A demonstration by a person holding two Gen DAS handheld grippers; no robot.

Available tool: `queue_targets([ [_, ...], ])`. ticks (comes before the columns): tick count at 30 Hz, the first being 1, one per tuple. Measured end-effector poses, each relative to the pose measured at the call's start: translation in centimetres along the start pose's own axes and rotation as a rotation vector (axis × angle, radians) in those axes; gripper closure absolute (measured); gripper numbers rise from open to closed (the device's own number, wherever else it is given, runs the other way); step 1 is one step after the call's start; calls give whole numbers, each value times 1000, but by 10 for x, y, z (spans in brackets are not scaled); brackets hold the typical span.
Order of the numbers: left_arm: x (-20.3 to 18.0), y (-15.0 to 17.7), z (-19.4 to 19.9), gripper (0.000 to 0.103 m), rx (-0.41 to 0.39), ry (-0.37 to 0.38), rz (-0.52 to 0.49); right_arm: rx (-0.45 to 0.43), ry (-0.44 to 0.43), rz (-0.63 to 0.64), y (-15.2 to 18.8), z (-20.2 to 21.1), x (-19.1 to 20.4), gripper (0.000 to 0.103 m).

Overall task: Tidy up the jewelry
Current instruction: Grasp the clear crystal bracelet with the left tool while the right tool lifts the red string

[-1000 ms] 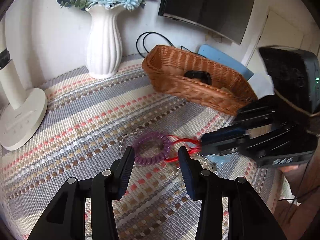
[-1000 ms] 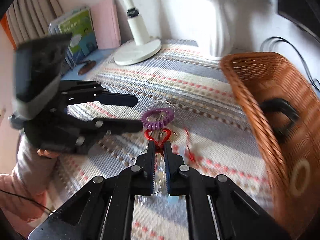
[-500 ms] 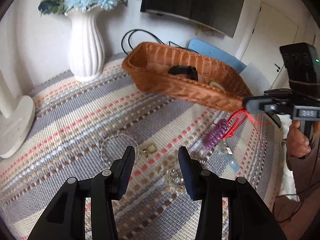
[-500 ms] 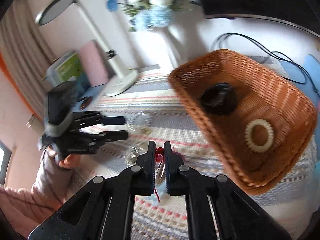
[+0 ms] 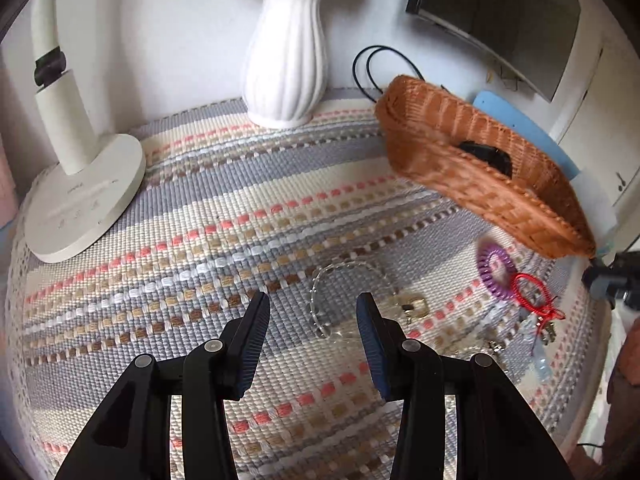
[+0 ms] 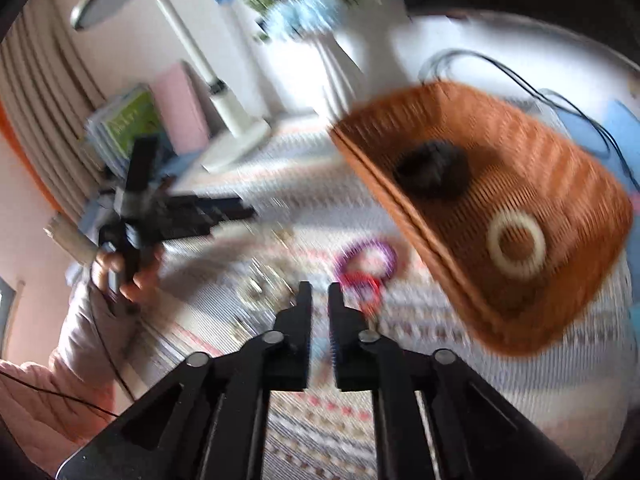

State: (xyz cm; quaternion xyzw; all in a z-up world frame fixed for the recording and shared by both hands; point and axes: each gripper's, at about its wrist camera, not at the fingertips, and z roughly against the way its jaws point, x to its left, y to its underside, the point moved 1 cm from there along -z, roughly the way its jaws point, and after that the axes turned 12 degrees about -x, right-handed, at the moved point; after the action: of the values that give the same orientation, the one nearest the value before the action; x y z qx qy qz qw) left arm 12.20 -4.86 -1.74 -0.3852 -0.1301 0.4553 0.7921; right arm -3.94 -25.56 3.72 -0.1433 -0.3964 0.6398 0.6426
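Note:
My left gripper [image 5: 313,312] is open and empty just above the striped cloth, close to a clear bead bracelet [image 5: 340,292] and a small gold piece [image 5: 414,305]. A purple coil band [image 5: 495,269] and a red cord [image 5: 534,292] lie on the cloth near the wicker basket [image 5: 440,152]. In the blurred right wrist view my right gripper [image 6: 319,300] stands slightly parted with nothing between its fingers, above the red cord [image 6: 362,286] and purple band [image 6: 370,256]. The basket [image 6: 568,184] holds a black item [image 6: 434,170] and a cream ring [image 6: 516,246].
A white vase [image 5: 286,60] with blue flowers and a white lamp base [image 5: 80,196] stand at the back of the cloth. A black cable [image 5: 376,68] runs behind the basket. More small jewelry [image 5: 536,340] lies near the cloth's right edge.
My right gripper has let go of the red cord; cord and purple band now lie on the cloth beside the basket. My left gripper has swung left toward the clear bracelet.

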Motion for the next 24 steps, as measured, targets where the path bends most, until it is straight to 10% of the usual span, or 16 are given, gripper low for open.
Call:
queue_targets([
  [10,2,6,-5,57,31,14,22,48,122,172,18,-22,12,65],
  [14,-7,1,-15,64,41,-38,-27,99,144,237,18,-40,20,94],
  [16,-15,-1,-19,96,44,-63,-54,77,148,235,16,-36,21,94],
  [24,-29,-26,8,95,-42,-15,-11,-110,69,167,-40,18,22,94],
])
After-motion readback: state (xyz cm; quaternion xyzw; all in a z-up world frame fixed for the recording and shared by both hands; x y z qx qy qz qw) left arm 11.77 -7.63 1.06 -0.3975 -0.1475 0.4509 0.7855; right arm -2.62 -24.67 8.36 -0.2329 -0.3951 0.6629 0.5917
